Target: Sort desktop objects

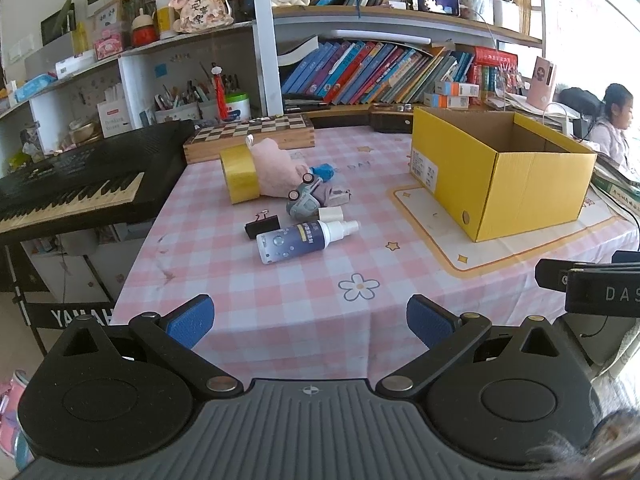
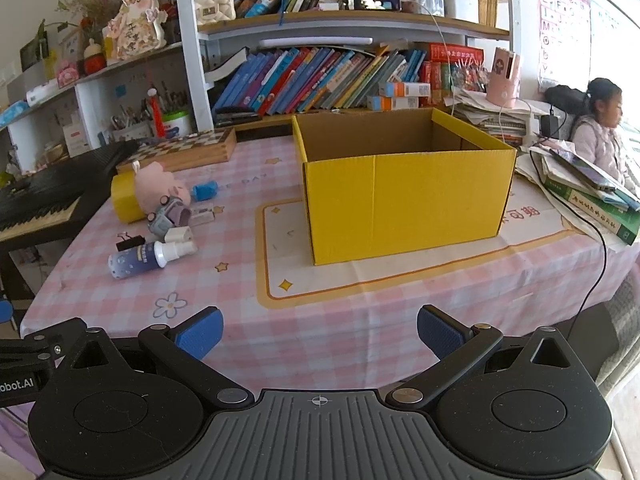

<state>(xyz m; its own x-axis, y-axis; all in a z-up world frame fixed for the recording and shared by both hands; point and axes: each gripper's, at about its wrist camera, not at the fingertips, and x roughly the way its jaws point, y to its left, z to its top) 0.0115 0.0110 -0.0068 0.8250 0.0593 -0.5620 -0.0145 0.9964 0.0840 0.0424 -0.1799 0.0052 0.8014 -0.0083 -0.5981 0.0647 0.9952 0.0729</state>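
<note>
The worktop [image 1: 248, 280], under a pink checked cloth, fills the middle of both views. On it the open yellow box [image 2: 404, 200] is the largest item: it sits centre frame in the right wrist view, where its brown inside looks empty, and at right of centre in the left wrist view. A black keyboard [image 1: 76, 184] runs along the left edge, shown far more fully in the left wrist view. Only the right wrist view shows the green book [image 2: 592, 208] stacked at the right edge.

The loose things cluster left of the box: a yellow tape roll [image 1: 239, 174] touching a pink plush toy [image 1: 276, 168], then a small toy car [image 1: 304, 196], a spray bottle [image 1: 296, 240] lying on its side, and a black binder clip [image 1: 262, 224] just beside it.

The left hand-held gripper [image 1: 310, 320] sits at the bottom of its frame, blue pads wide apart, holding nothing, over the near cloth edge. The right hand-held gripper [image 2: 320, 330] is likewise spread wide and empty, short of the box.
</note>
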